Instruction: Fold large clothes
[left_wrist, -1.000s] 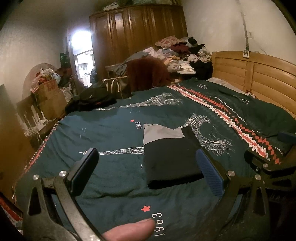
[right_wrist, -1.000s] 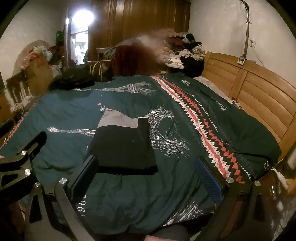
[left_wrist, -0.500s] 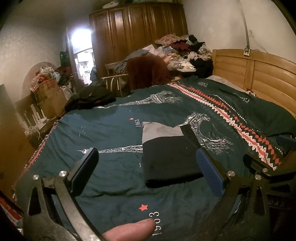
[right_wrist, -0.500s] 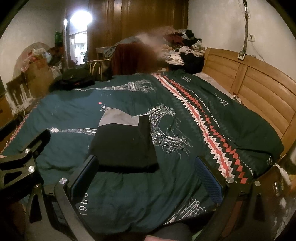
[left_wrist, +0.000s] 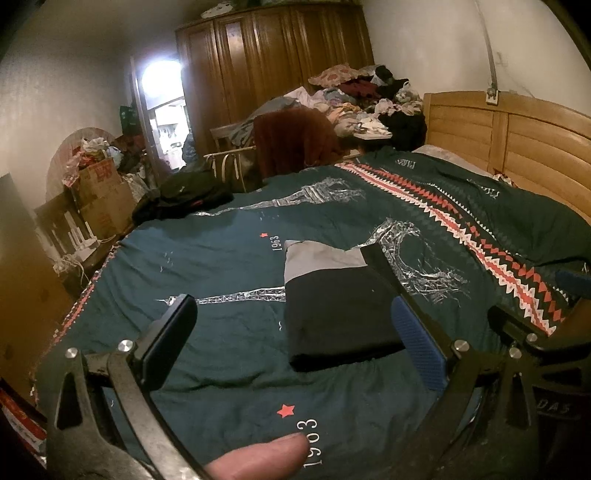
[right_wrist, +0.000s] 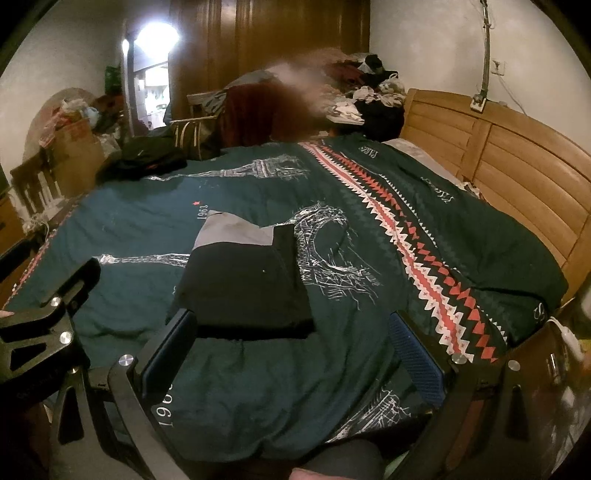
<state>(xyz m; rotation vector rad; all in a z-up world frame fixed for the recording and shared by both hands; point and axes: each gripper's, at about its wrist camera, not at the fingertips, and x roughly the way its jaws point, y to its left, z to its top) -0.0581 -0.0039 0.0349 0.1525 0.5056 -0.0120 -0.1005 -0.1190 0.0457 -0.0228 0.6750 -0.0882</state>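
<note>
Black folded garment, seemingly grey-lined, lies flat.

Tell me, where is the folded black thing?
The folded garment lies on the bed cover in the middle of both views, ahead of both open grippers, beside the printed tower and the 1963 print.

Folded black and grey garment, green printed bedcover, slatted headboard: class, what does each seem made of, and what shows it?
Folded black and grey garment: soft matte cloth, probably knit; it lies limp, no sheen.
Green printed bedcover: woven fabric, likely cotton; it creases and carries printed towers.
Slatted headboard: wood or wood veneer, lightly glossy; warm tone, grooved panels.
</note>
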